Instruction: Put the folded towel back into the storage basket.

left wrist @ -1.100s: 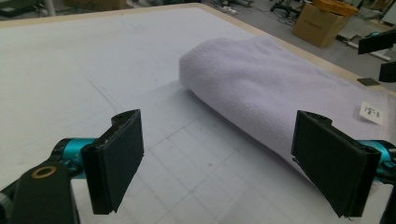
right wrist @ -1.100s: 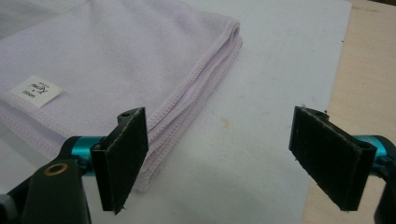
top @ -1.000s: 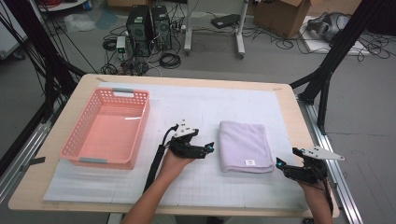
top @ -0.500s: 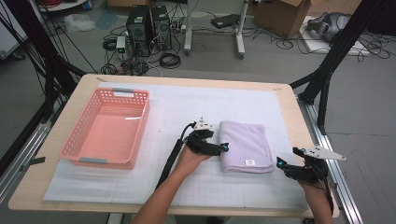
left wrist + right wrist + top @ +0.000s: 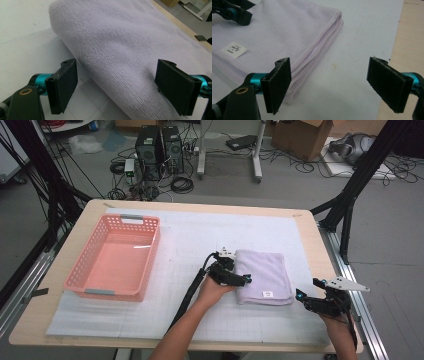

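A folded lilac towel (image 5: 264,275) with a small white label (image 5: 269,294) lies on the white mat right of centre. My left gripper (image 5: 239,279) is open at the towel's rounded left fold (image 5: 117,52), its jaws straddling that fold without gripping it. My right gripper (image 5: 306,299) is open just off the towel's near right corner (image 5: 294,96), low over the mat. In the right gripper view the towel (image 5: 284,32) fills the upper left, with the left gripper (image 5: 235,12) at its far side.
A pink plastic basket (image 5: 116,257) stands at the left of the mat. The wooden table edge (image 5: 325,270) runs close to my right gripper. Black frame legs, computers and cables stand on the floor beyond the table.
My left gripper has moved right across the mat to the towel's left fold. The right gripper has stayed near the towel's near right corner.
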`<state>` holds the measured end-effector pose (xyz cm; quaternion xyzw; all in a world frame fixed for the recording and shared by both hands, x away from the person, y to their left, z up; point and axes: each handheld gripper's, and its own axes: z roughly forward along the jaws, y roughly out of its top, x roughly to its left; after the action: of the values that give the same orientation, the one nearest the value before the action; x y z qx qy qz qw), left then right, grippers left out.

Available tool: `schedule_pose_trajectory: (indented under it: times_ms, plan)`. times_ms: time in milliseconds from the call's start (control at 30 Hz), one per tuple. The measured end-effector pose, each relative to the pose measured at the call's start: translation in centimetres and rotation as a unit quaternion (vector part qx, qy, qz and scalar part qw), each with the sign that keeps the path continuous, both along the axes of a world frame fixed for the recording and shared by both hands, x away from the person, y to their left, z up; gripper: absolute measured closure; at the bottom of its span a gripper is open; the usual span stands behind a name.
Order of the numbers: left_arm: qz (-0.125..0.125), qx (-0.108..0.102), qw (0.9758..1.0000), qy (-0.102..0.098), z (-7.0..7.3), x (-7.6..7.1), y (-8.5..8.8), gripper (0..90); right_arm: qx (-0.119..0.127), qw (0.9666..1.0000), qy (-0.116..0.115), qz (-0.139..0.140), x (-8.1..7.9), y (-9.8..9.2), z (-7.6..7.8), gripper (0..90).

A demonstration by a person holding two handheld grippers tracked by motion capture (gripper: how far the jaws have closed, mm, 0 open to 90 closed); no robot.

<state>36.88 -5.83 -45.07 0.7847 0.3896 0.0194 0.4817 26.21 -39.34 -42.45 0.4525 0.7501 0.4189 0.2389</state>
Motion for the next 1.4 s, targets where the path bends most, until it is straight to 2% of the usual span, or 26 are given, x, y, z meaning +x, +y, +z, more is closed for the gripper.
schedule_pose_trajectory:
  times_ms: [100, 267, 367, 500, 600, 667, 800, 967, 1233, 1400]
  plan:
    - [0.003, -0.005, 0.9999, 0.013, -0.1, 0.2, -0.1, 19.6, 0.015, 0.9998, 0.008, 0.004, 0.1, -0.2, -0.1, 18.6]
    - [0.003, -0.013, 0.9997, 0.023, -0.1, 0.2, -0.2, 23.9, 0.013, 0.9999, 0.010, 0.000, 0.1, -0.2, -0.2, 18.6]
    - [-0.009, -0.011, 0.9996, 0.024, -0.1, 0.1, -0.2, 29.2, 0.015, 0.9998, 0.008, -0.003, 0.1, -0.3, -0.2, 18.6]
    - [-0.032, -0.018, 0.9991, 0.021, -0.1, 0.1, -0.1, 47.7, 0.013, 0.9999, 0.010, -0.005, 0.1, -0.4, -0.3, 18.6]
    - [-0.048, -0.027, 0.9985, 0.005, 0.1, 0.0, 0.1, 67.3, 0.010, 0.9999, 0.012, -0.005, 0.0, -0.3, -0.3, 18.6]
    - [-0.050, -0.029, 0.9983, -0.002, 0.3, -0.1, 0.2, 71.1, 0.008, 0.9999, 0.010, -0.003, 0.1, -0.3, -0.4, 18.6]
    - [-0.055, -0.034, 0.9978, -0.011, 0.6, -0.2, 0.5, 72.7, 0.015, 0.9998, 0.007, -0.004, 0.1, -0.4, -0.4, 18.5]
    - [-0.069, -0.043, 0.9961, -0.035, 1.4, -0.5, 0.9, 73.2, 0.018, 0.9998, 0.007, -0.005, -0.1, -0.6, -0.4, 18.5]
    - [-0.088, -0.048, 0.9901, -0.098, 2.6, -1.3, 2.6, 73.7, 0.013, 0.9999, 0.002, -0.002, -0.1, -0.3, -0.4, 18.5]
    - [-0.094, -0.061, 0.9865, -0.119, 3.1, -1.7, 3.9, 73.8, 0.012, 0.9999, 0.002, -0.001, 0.0, -0.1, -0.4, 18.5]
